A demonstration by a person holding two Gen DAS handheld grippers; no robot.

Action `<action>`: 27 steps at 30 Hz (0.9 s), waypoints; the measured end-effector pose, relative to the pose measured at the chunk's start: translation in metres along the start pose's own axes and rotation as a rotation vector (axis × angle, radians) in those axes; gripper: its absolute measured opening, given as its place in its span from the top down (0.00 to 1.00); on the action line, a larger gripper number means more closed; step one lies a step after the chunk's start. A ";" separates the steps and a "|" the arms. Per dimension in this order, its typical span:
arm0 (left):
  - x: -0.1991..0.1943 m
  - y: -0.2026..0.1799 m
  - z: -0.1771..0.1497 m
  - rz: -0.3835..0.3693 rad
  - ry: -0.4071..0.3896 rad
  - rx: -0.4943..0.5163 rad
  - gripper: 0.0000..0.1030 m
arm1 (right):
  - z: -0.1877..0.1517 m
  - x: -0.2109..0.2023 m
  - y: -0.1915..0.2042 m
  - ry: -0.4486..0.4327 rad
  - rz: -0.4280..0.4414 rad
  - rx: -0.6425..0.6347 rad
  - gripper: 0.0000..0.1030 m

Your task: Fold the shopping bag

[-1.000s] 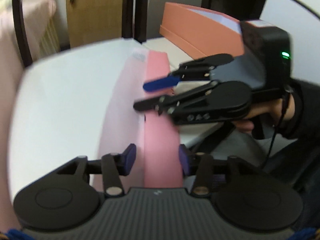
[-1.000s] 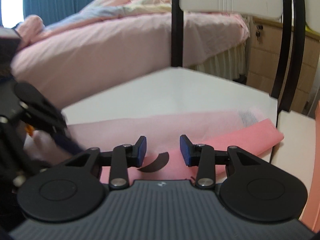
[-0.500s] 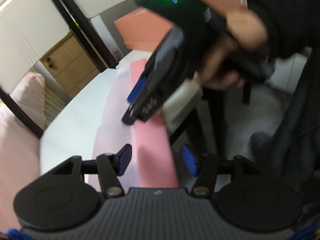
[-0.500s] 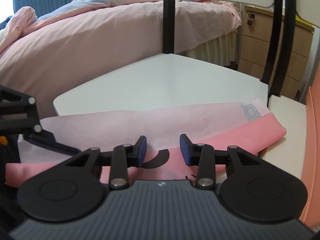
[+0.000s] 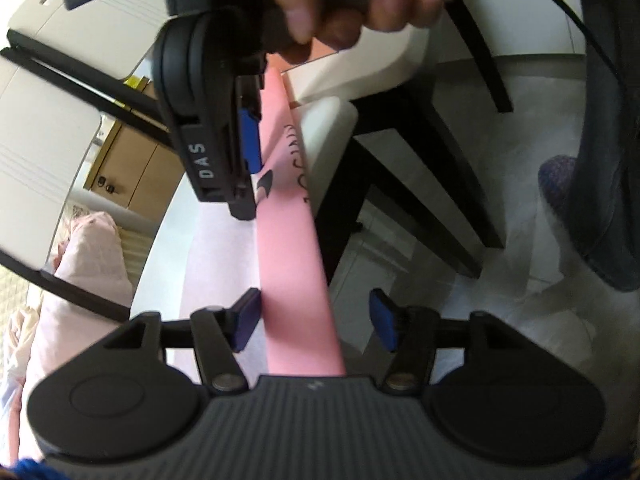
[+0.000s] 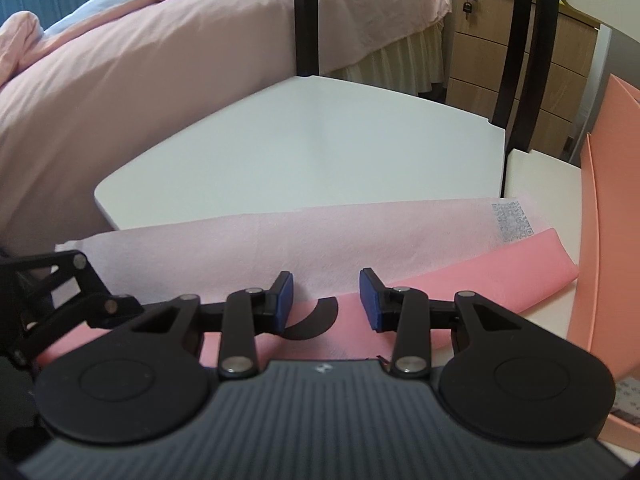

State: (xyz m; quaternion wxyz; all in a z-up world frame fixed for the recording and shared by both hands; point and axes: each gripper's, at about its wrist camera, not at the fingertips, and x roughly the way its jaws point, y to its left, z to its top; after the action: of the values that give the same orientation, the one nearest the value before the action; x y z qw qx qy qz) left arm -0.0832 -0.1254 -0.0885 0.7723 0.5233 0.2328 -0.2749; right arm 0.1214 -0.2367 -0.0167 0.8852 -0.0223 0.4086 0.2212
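The pink shopping bag (image 6: 472,276) lies folded into a long strip along the near edge of the white table (image 6: 320,148). Its paler inner side (image 6: 280,240) lies flat behind the strip. A black logo (image 6: 316,316) shows on the strip. My right gripper (image 6: 326,300) is open, its pads either side of the strip's middle, just above it. My left gripper (image 5: 314,318) is open at one end of the strip (image 5: 288,256), which runs between its pads. The right gripper's body (image 5: 208,120) hangs over the strip ahead of the left one.
A salmon box (image 6: 608,248) stands at the table's right side. A black chair back (image 6: 516,52) rises behind the table. A bed with pink covers (image 6: 120,60) and a wooden drawer unit (image 6: 560,76) lie beyond. Black table legs (image 5: 400,184) and floor show below the edge.
My left gripper has rolled and tipped downward, so the view now looks along the strip and over the table edge. The right gripper has lowered closer to the strip. Both stayed open.
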 end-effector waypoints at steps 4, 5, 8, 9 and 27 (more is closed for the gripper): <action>0.002 0.001 0.000 0.016 -0.003 -0.018 0.41 | 0.000 -0.003 -0.001 0.019 0.002 0.004 0.61; 0.003 0.001 0.000 0.024 -0.001 -0.018 0.41 | 0.000 -0.003 -0.001 0.024 0.003 0.005 0.61; 0.005 0.000 0.001 0.048 0.000 -0.010 0.41 | 0.000 -0.005 -0.002 0.039 0.004 0.008 0.61; 0.005 0.000 0.002 0.050 -0.003 -0.007 0.41 | 0.000 -0.006 -0.002 0.042 0.006 0.009 0.61; -0.007 0.073 -0.007 -0.223 -0.096 -0.440 0.90 | 0.001 -0.042 -0.020 -0.181 0.029 0.083 0.62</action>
State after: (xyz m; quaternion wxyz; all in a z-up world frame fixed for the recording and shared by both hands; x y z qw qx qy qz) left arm -0.0404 -0.0956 -0.0371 0.8427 0.2998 0.3062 -0.3258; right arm 0.1059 -0.2701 0.0120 0.9153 0.0402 0.3360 0.2183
